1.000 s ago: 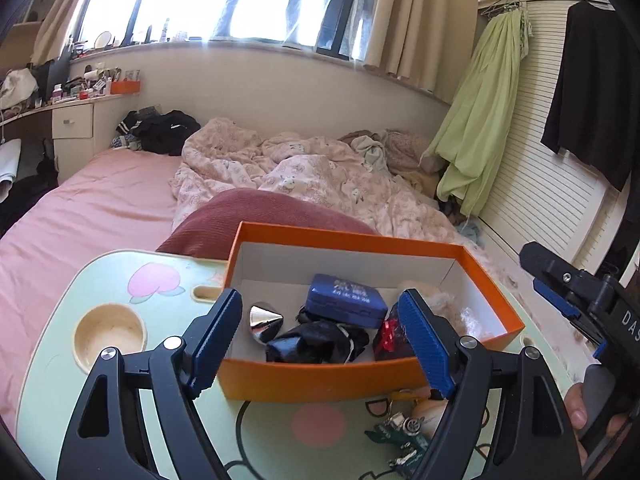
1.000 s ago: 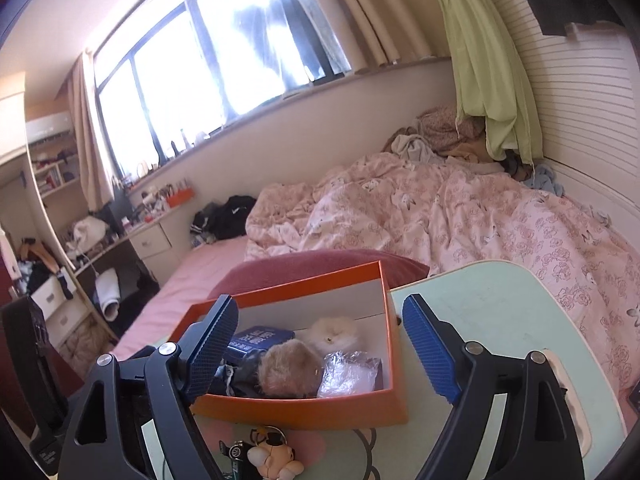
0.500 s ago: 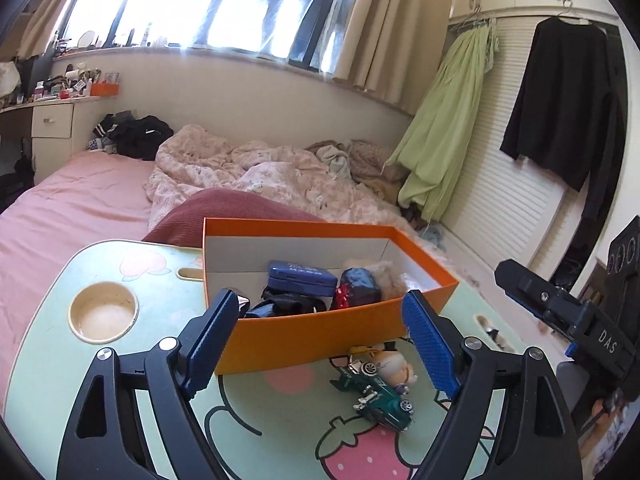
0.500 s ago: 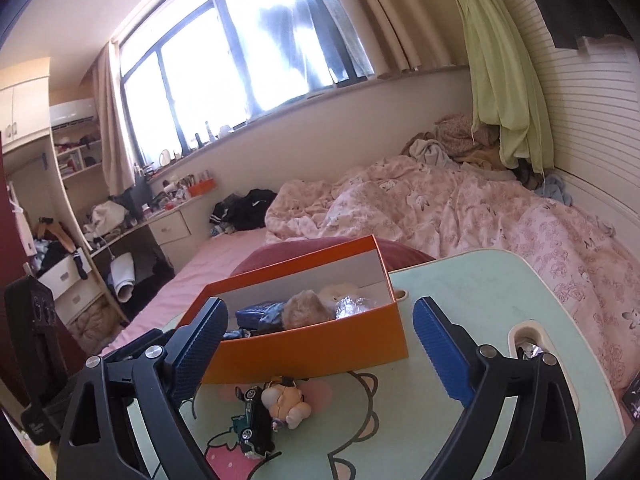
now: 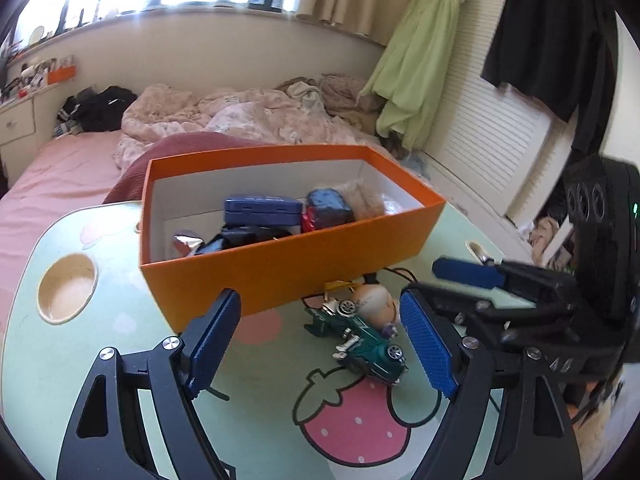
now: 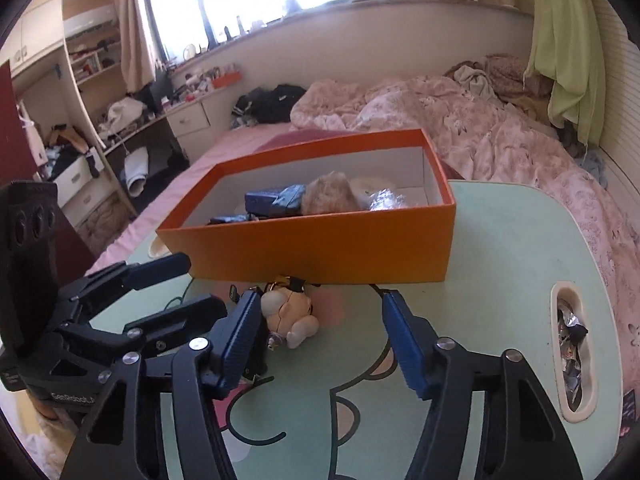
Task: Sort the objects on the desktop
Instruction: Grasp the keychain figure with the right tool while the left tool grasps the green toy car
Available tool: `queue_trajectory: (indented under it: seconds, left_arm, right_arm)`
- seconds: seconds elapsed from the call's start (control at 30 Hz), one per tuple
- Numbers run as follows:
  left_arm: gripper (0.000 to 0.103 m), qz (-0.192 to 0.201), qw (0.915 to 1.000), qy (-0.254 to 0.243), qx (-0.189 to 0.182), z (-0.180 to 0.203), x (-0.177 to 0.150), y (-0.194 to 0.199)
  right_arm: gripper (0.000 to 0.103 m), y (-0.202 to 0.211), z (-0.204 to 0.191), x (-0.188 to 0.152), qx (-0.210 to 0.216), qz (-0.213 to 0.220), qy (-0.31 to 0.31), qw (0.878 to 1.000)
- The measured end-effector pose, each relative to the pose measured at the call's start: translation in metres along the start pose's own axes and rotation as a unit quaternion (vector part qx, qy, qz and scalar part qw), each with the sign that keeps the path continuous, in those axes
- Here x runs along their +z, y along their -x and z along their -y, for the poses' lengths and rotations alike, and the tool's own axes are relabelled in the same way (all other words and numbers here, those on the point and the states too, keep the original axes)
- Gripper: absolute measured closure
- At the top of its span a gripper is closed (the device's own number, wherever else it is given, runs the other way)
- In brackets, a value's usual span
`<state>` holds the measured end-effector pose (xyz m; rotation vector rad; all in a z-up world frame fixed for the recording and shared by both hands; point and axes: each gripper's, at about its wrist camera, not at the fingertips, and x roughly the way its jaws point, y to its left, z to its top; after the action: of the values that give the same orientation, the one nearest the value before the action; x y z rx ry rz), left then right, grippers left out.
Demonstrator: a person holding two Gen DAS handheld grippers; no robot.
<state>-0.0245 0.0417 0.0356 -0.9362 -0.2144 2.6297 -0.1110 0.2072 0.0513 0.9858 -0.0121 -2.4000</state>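
Note:
An orange box (image 5: pixel 296 268) (image 6: pixel 320 246) stands on the mint-green cartoon table (image 5: pixel 100 364) (image 6: pixel 504 256), holding a blue case (image 5: pixel 262 210), a fuzzy ball (image 6: pixel 328 198) and wrapped bits. In front of it lie a green toy car (image 5: pixel 362 342) and a small beige plush doll (image 5: pixel 374 304) (image 6: pixel 288 314). My left gripper (image 5: pixel 320 340) is open, its jaws closing a little, with the car just ahead near its right finger. My right gripper (image 6: pixel 322 340) is closing; the doll lies by its left finger, untouched. Each gripper shows in the other's view: right (image 5: pixel 452 288), left (image 6: pixel 176 292).
A round cup recess (image 5: pixel 68 288) is sunk into the table's left side. A handle slot (image 6: pixel 572 354) at the right edge holds foil wrappers. A bed with a pink quilt (image 6: pixel 460 120) lies behind the table. The two grippers are close together above the toys.
Both views have tipped down and drawn back from the box. The car and doll now lie between the fingers. The right jaws have narrowed, and the grippers have come together.

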Motion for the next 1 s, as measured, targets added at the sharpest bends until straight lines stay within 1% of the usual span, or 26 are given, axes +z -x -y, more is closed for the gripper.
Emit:
queue_trajectory:
  seconds: [0.07,0.13,0.2,0.27,0.3,0.43,0.67,0.83,0.9,1.0]
  left_arm:
    - [0.022,0.017,0.9995,0.027,-0.001,-0.009,0.002,0.005]
    - [0.022,0.032,0.9985,0.045,-0.002,-0.016,0.003,0.009]
    - [0.022,0.031,0.9983,0.049,-0.003,-0.019,0.004,0.009]
    - [0.022,0.029,0.9985,0.047,0.0,-0.019,0.004,0.007]
    - [0.022,0.027,0.9986,0.045,0.001,-0.017,0.003,0.006]
    - [0.022,0.027,0.999,0.036,0.007,-0.014,0.003,0.006]
    - [0.022,0.019,0.9989,0.042,0.007,-0.018,0.003,0.004]
    - [0.022,0.013,0.9994,0.031,0.002,-0.012,0.002,0.003]
    - [0.022,0.013,0.9996,0.026,-0.001,-0.009,0.001,0.003]
    - [0.022,0.011,0.9998,0.013,-0.004,-0.002,0.001,0.003]
  right_arm:
    - [0.045,-0.008,-0.006,0.002,0.003,-0.011,0.003,1.0]
    - [0.049,-0.016,-0.009,0.005,0.004,-0.023,-0.002,1.0]
    - [0.06,-0.028,-0.012,0.007,-0.01,-0.048,0.001,0.999]
    - [0.069,-0.036,-0.013,0.005,-0.02,-0.07,0.004,0.997]
    - [0.07,-0.039,-0.011,0.003,-0.027,-0.078,0.003,0.997]
    - [0.07,-0.039,-0.007,0.0,-0.032,-0.073,0.0,0.997]
    - [0.07,-0.027,-0.005,0.001,-0.04,-0.036,0.001,0.999]
    - [0.07,-0.016,-0.003,0.001,-0.043,-0.005,-0.005,0.999]
    - [0.07,-0.009,-0.002,0.001,-0.04,0.01,-0.014,0.999]
    - [0.07,0.006,0.007,0.0,-0.019,0.051,-0.039,0.998]
